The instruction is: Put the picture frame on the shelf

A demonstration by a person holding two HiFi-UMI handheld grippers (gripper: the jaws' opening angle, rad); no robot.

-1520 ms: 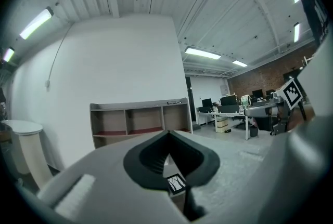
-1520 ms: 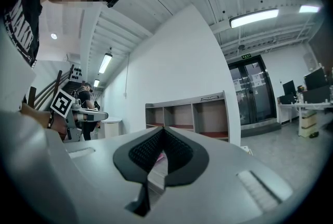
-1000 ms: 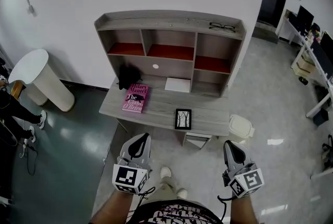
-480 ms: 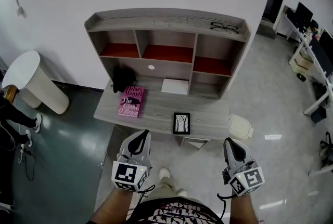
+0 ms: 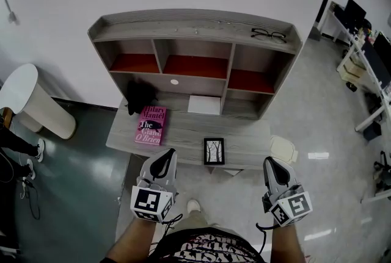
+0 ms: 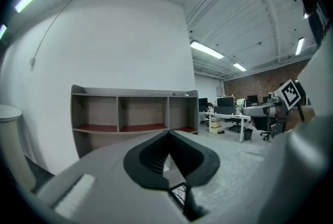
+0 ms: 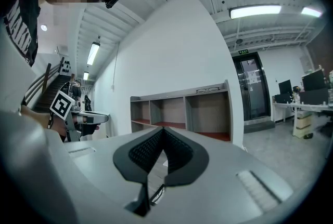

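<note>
The picture frame (image 5: 214,151), black-edged with a tree drawing, lies flat near the front edge of the grey desk (image 5: 183,140). Behind it rises the shelf unit (image 5: 195,48) with red-floored compartments. My left gripper (image 5: 166,152) is shut and holds nothing; it hovers at the desk's front edge, left of the frame. My right gripper (image 5: 269,162) is also shut and holds nothing, off the desk's right front corner. In the left gripper view the shelf unit (image 6: 130,114) stands ahead beyond the shut jaws, and a sliver of the frame (image 6: 179,194) shows below them. The right gripper view shows the shelf unit (image 7: 182,108) ahead.
A pink book (image 5: 150,124), a black object (image 5: 139,97) and a white flat item (image 5: 204,105) lie on the desk. Glasses (image 5: 268,35) rest on the shelf's top. A white bin (image 5: 282,149) stands right of the desk, a white round table (image 5: 30,100) to the left.
The desk and shelf have come closer and grown larger in the head view as both grippers travelled toward them. Both stay shut.
</note>
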